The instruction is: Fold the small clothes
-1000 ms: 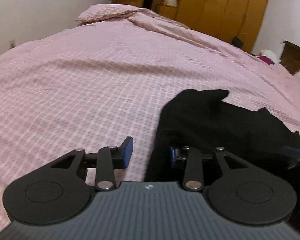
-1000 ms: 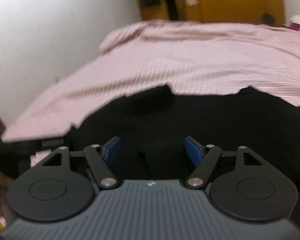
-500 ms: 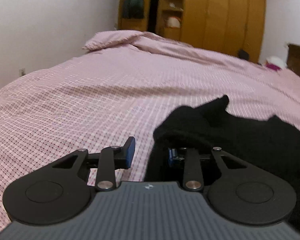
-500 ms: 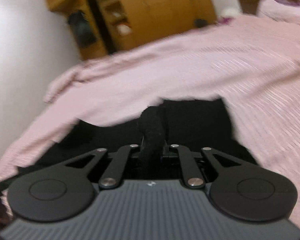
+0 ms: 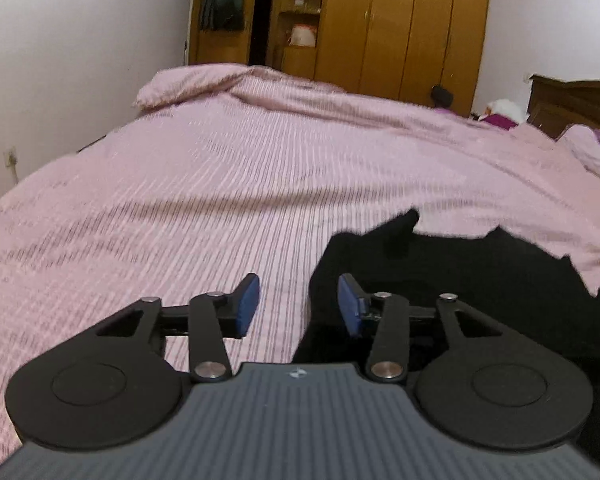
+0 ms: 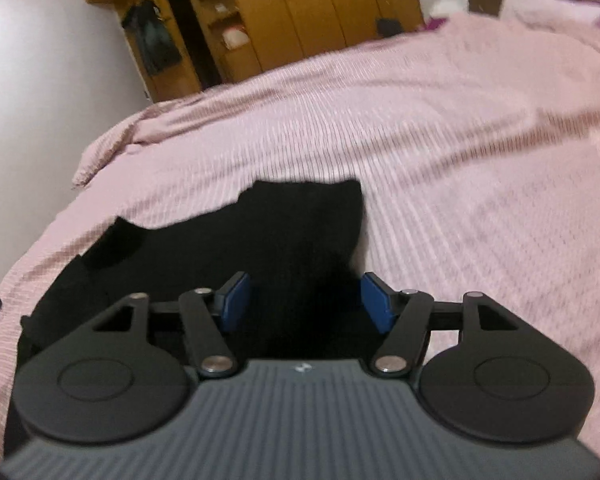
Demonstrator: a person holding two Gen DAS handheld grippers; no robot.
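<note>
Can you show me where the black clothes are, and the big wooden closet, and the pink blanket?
black garment (image 6: pixel 292 236): right wrist view, middle of the dark cloth.
wooden wardrobe (image 5: pixel 412 28): left wrist view, on a closed door.
pink bedspread (image 5: pixel 220 184): left wrist view, bare stretch left of the garment.

I can read no words or numbers in either wrist view; only a tiny white emblem (image 5: pixel 297 373) sits on each gripper body, too small to make out.
</note>
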